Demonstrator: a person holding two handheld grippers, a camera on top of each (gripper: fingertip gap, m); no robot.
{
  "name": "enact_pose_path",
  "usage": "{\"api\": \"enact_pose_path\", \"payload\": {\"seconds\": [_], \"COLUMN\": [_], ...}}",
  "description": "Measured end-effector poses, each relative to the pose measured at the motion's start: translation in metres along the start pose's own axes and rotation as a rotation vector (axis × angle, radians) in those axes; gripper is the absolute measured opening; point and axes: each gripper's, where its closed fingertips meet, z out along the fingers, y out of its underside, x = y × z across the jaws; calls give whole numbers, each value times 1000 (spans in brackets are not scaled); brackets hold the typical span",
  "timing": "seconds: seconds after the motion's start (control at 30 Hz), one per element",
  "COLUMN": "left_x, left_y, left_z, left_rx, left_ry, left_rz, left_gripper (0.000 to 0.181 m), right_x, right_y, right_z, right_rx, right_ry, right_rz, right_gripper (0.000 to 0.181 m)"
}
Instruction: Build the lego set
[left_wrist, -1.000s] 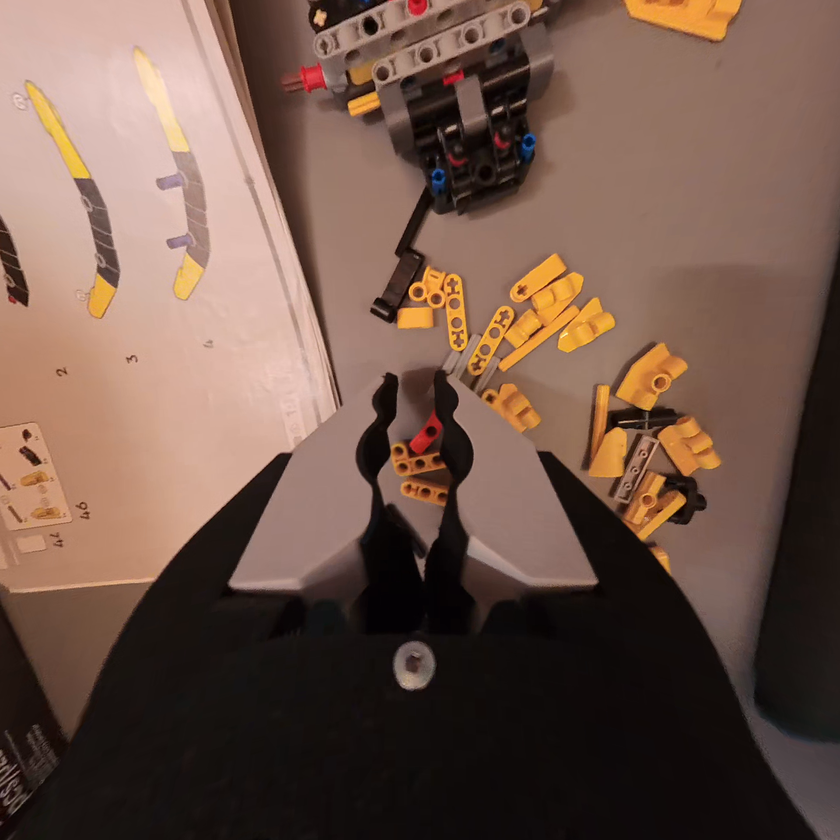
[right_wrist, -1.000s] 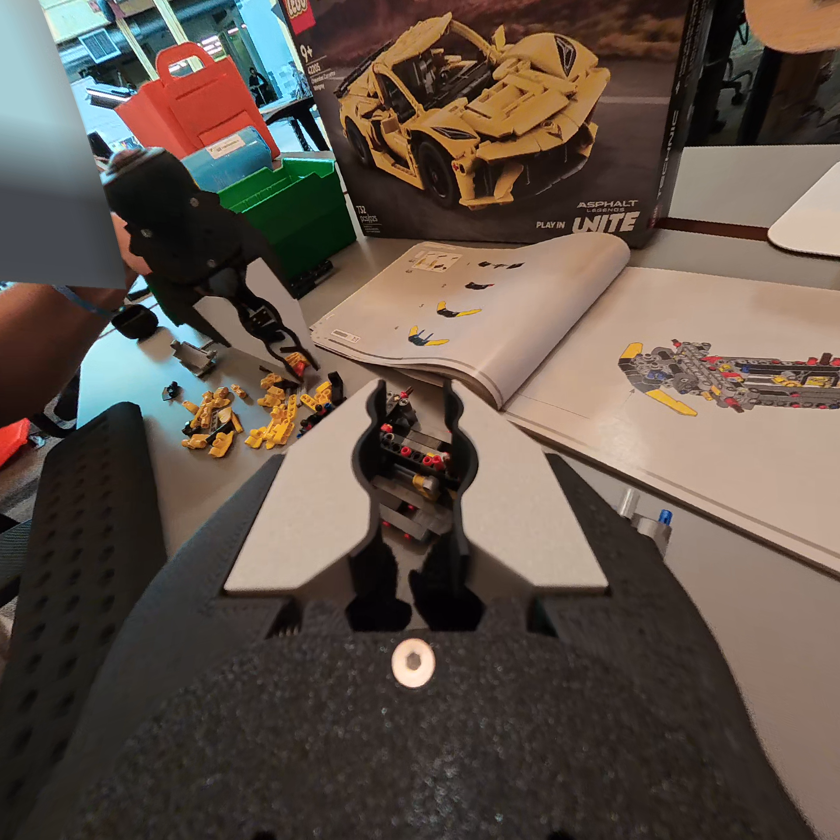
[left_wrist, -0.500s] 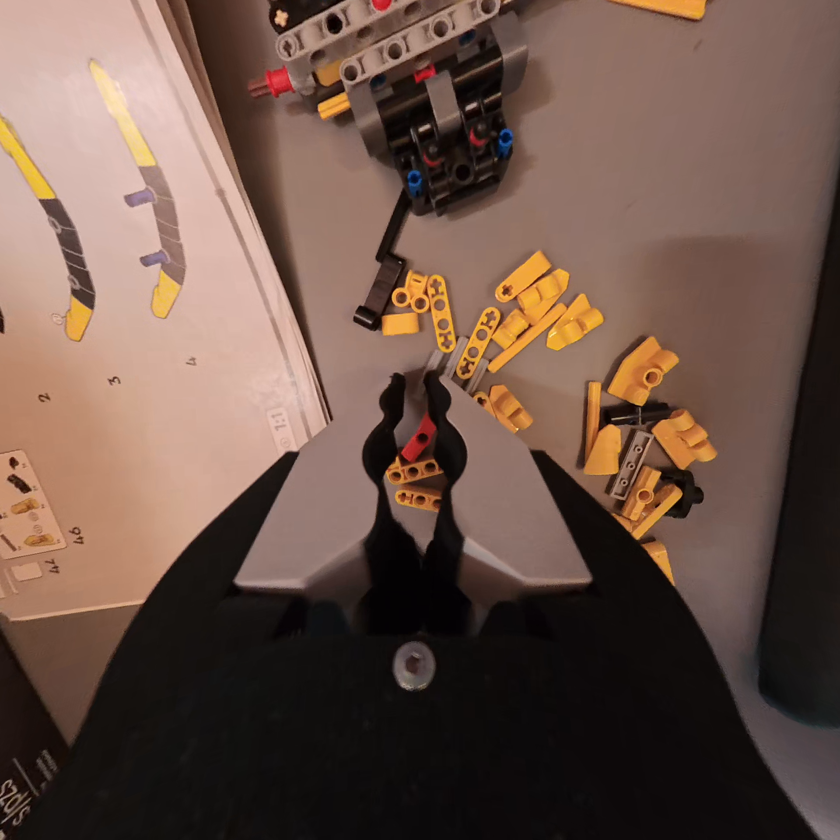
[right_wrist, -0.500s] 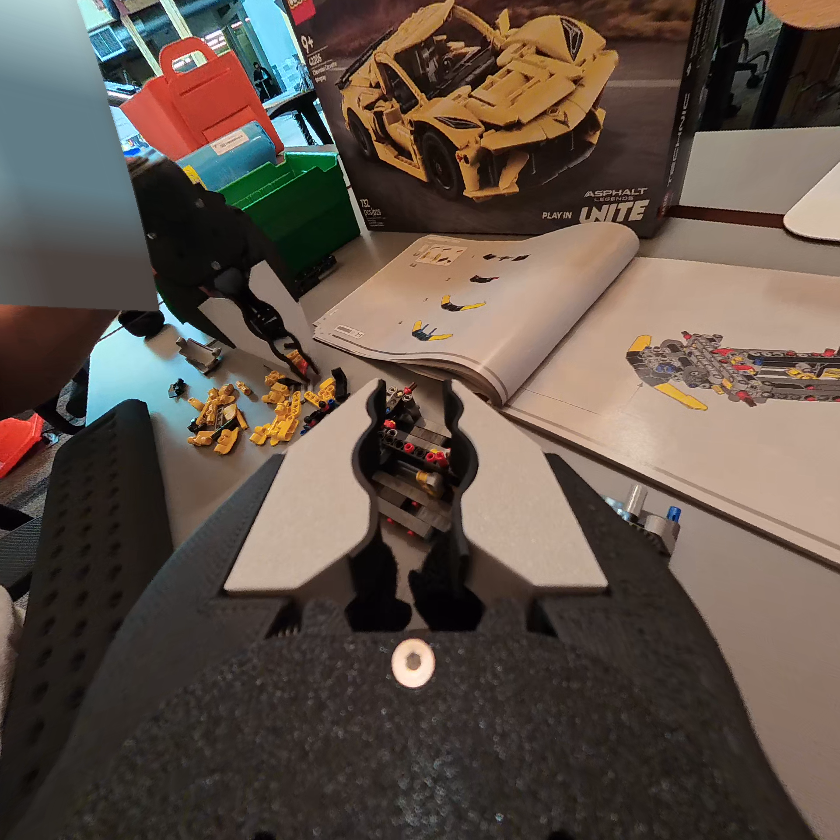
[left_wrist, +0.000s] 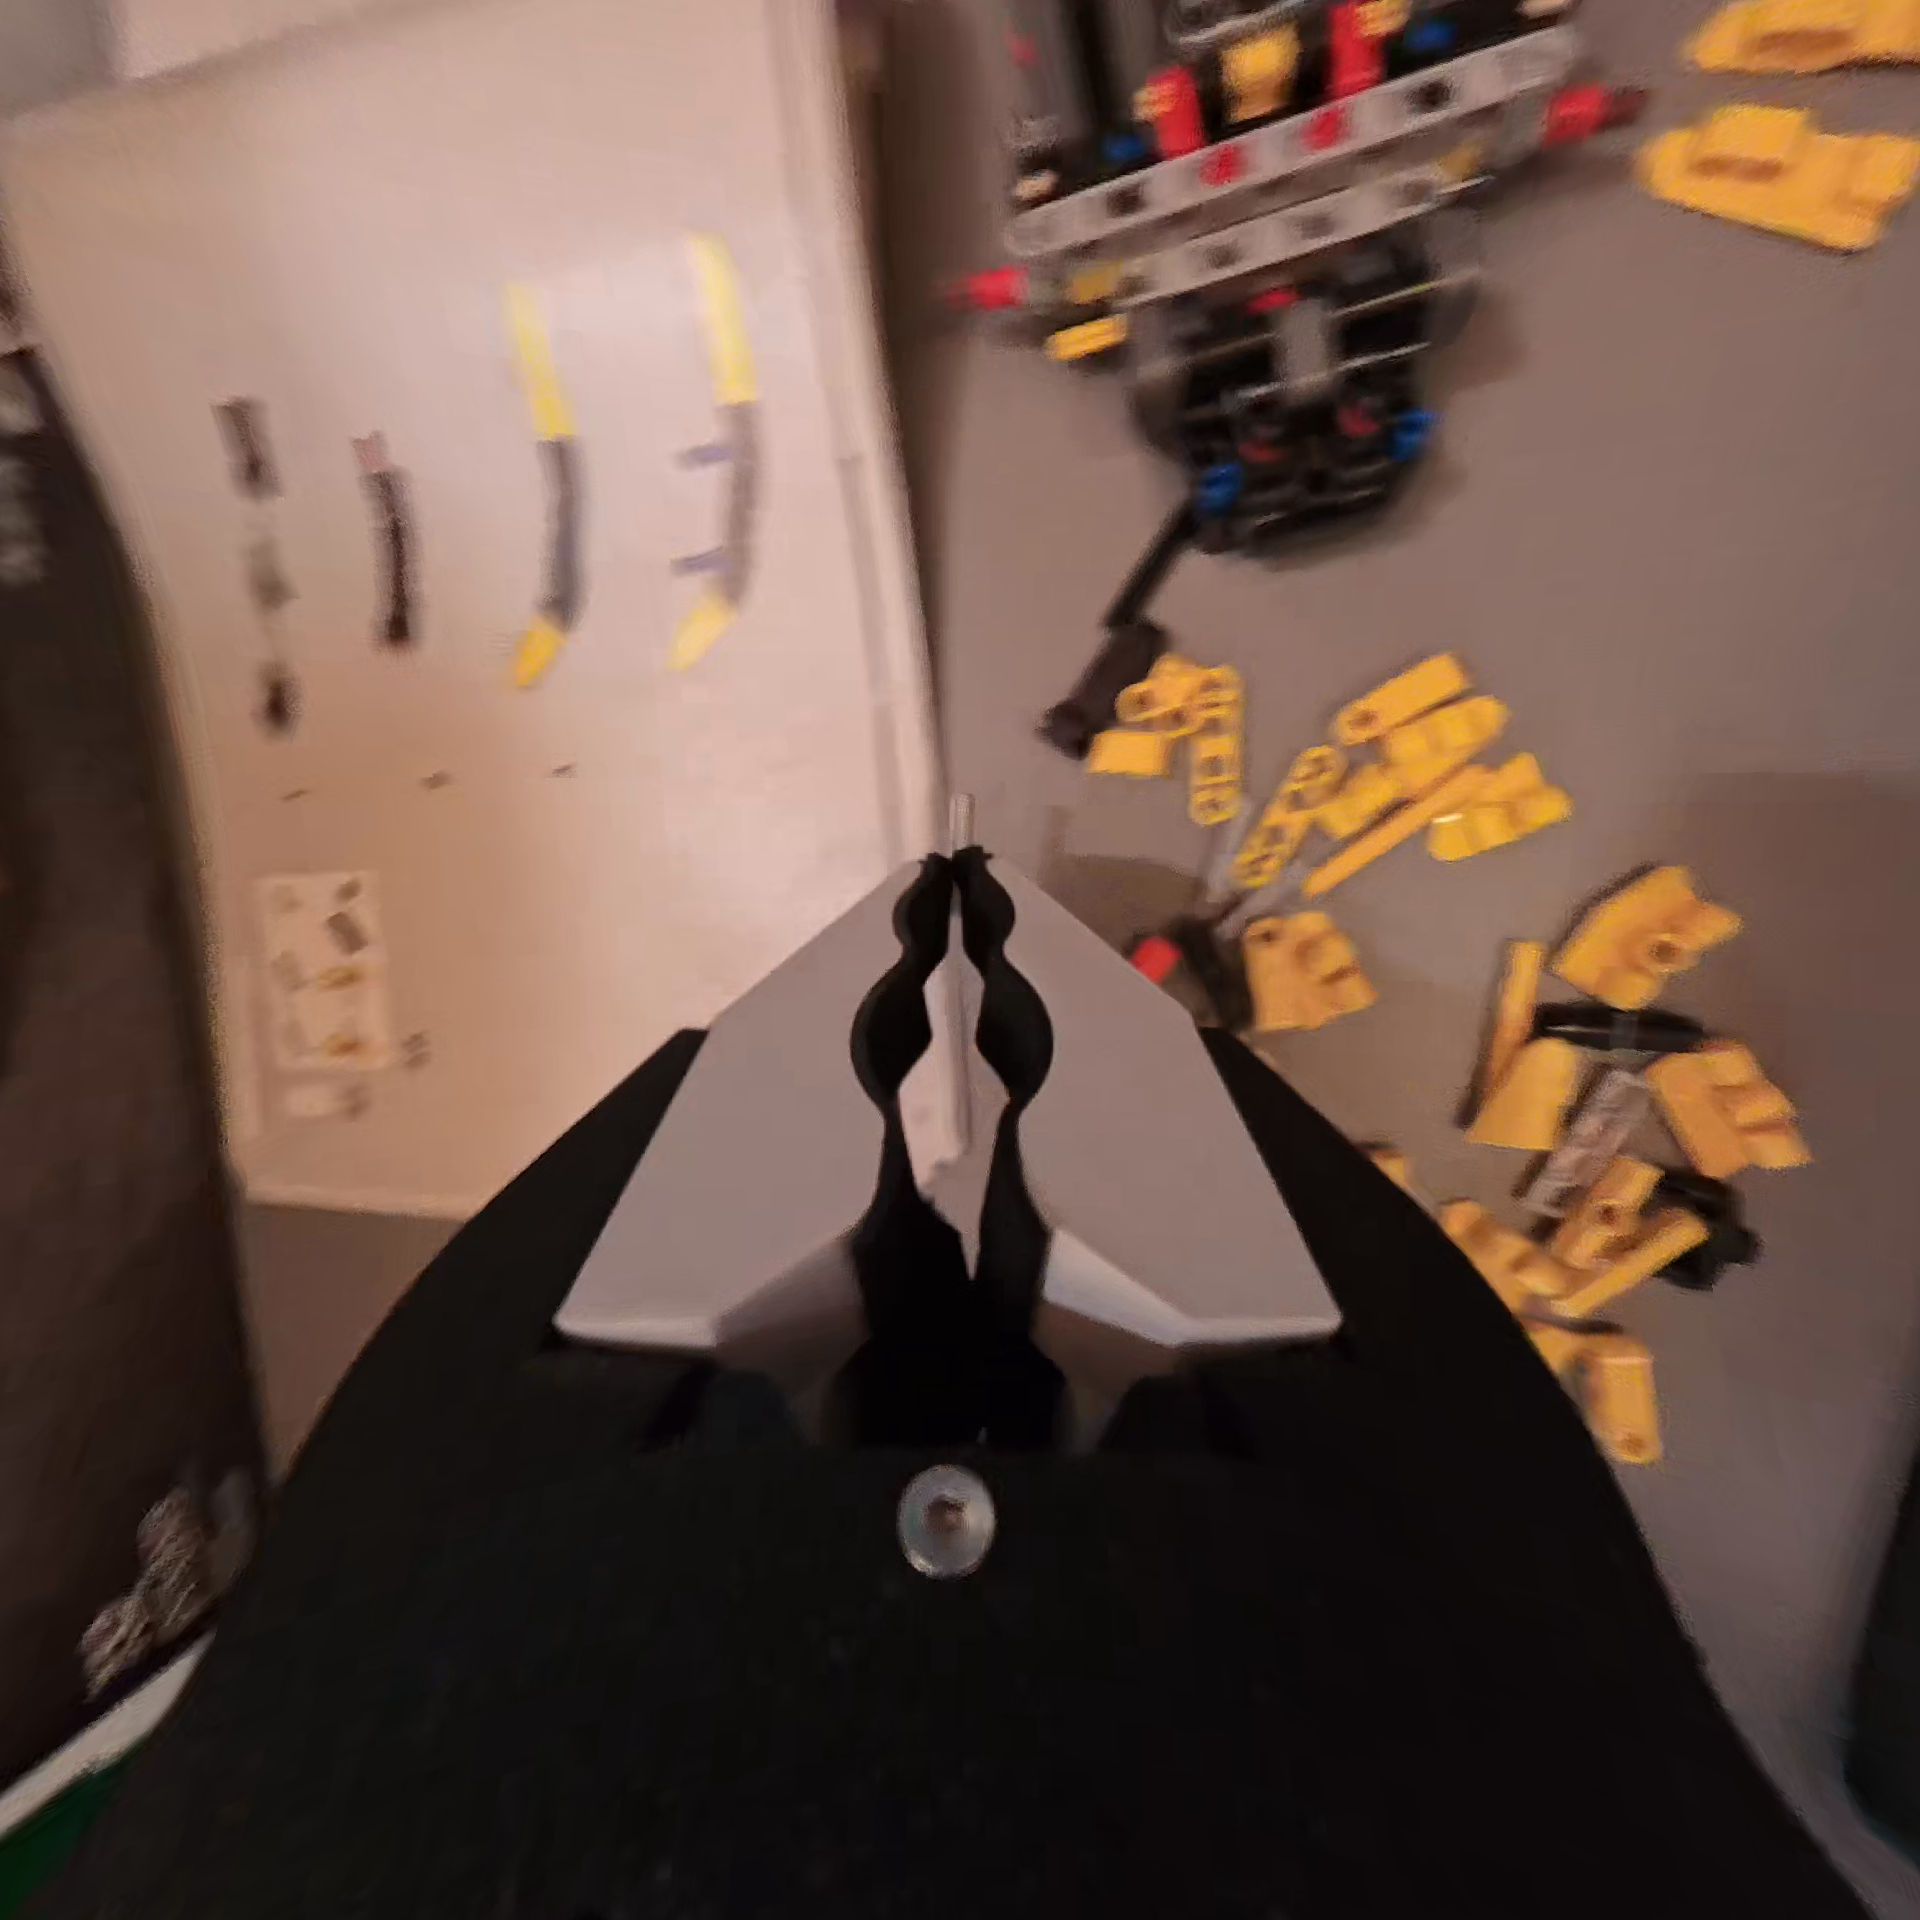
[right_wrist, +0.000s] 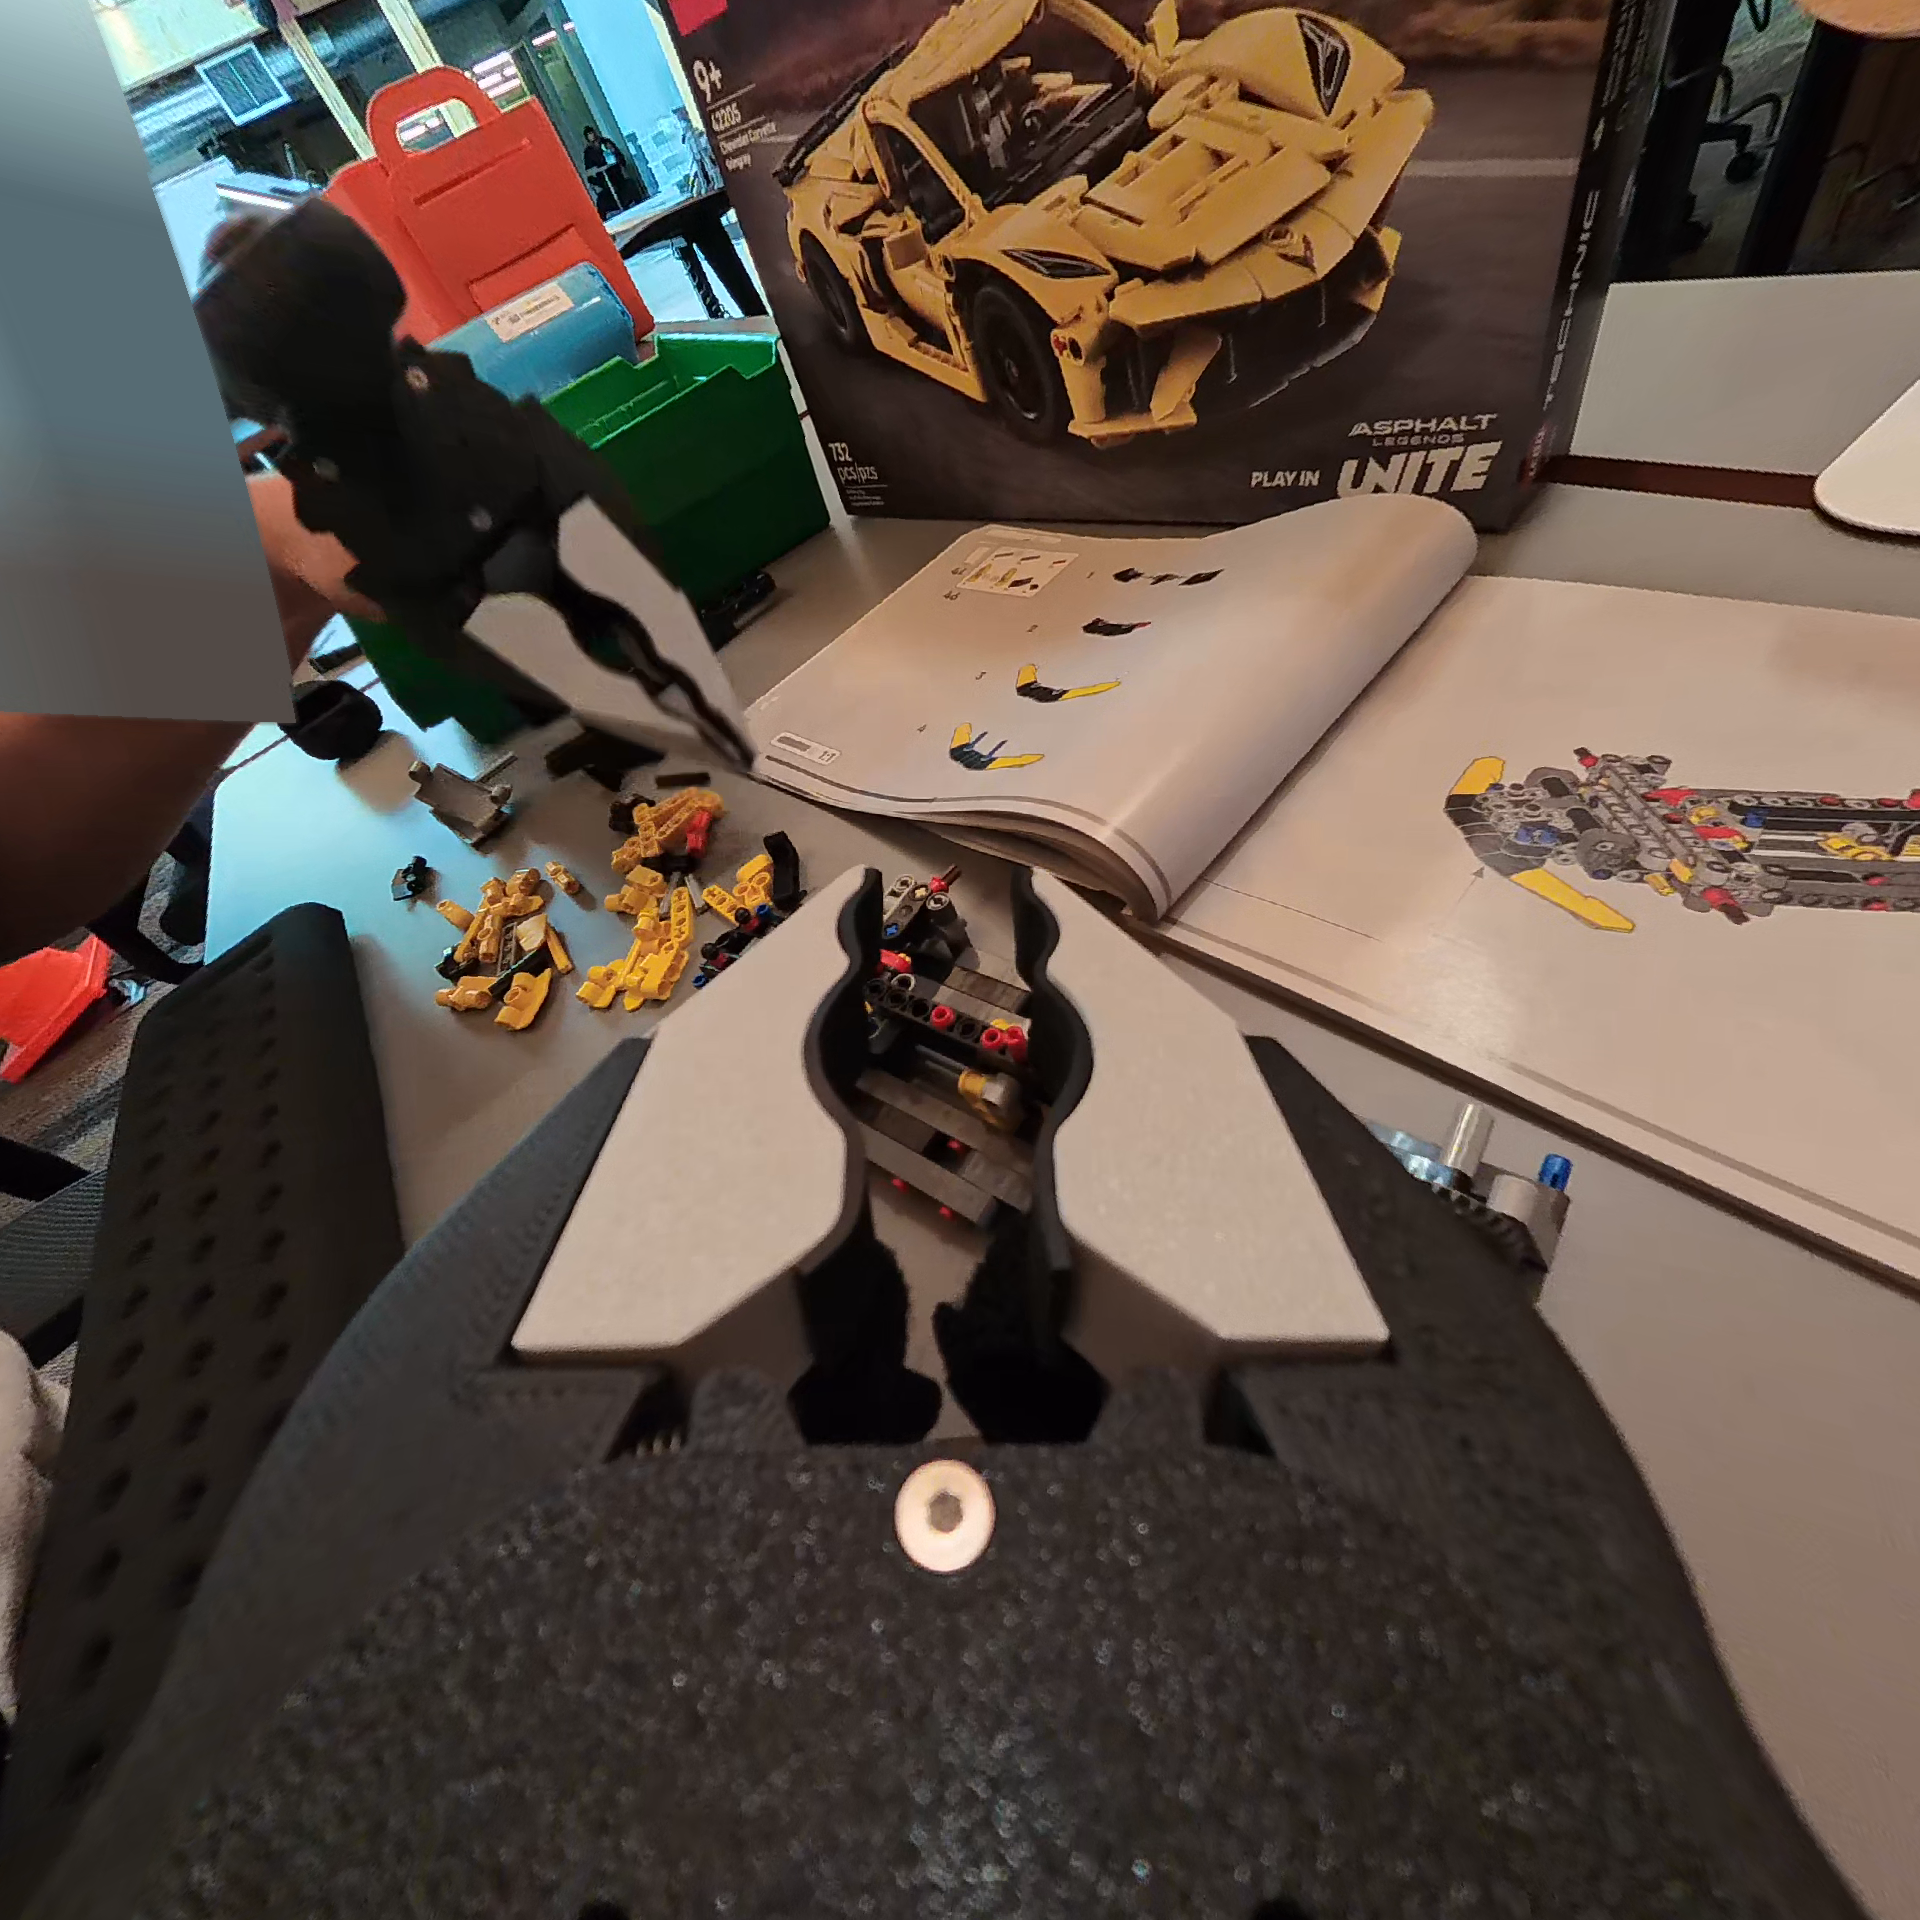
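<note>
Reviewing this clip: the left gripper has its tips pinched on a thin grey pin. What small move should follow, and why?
Probably carry the thin grey pin over to the chassis assembly, which the right gripper hovers over with jaws open. The left gripper is pinched on the pin beside the manual, away from the loose yellow pieces, so the picking looks done.

Motion blur smears the booklet (left_wrist: 468, 582) and yellow pieces (left_wrist: 1434, 769); the chassis (left_wrist: 1278, 260) runs past the frame's top edge.
</note>
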Motion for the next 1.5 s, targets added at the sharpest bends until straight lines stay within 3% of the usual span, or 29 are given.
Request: {"api": "enact_pose_path", "payload": {"seconds": [0.13,0.3,0.67,0.87,0.97,1.07,1.17,1.5], "left_x": [-35,-33,-32,-24,-31,-34,-29,-30], "left_y": [30,44,47,37,37,39,42,42], "left_z": [-5,5,5,3,0,-10,-7,7], "left_rx": [-139,-222,-248,-173,-161,-173,-203,-208], "left_ry": [-136,-104,-85,14,-20,-67,-50,83], "left_rz": [-27,-13,-50,-260,-300,-172,-14,32], "left_gripper": [0,0,0,0,0,2,18,6], "right_x": [-1,-1,-1,-1,-1,-1,-2,-1], "right_y": [0,3,5,5,5,6,7,7], "right_z": [0,1,2,3,3,3,3,3], "right_rx": [-3,-14,-24,-28,-28,-32,-35,-37], "right_ry": [-3,0,-1,-1,-3,-3,-6,-7], "right_rz": [2,-7,-8,-5,-2,-3,-3,1], "right_gripper": [23,23,23,23,23,23,23,23]}}
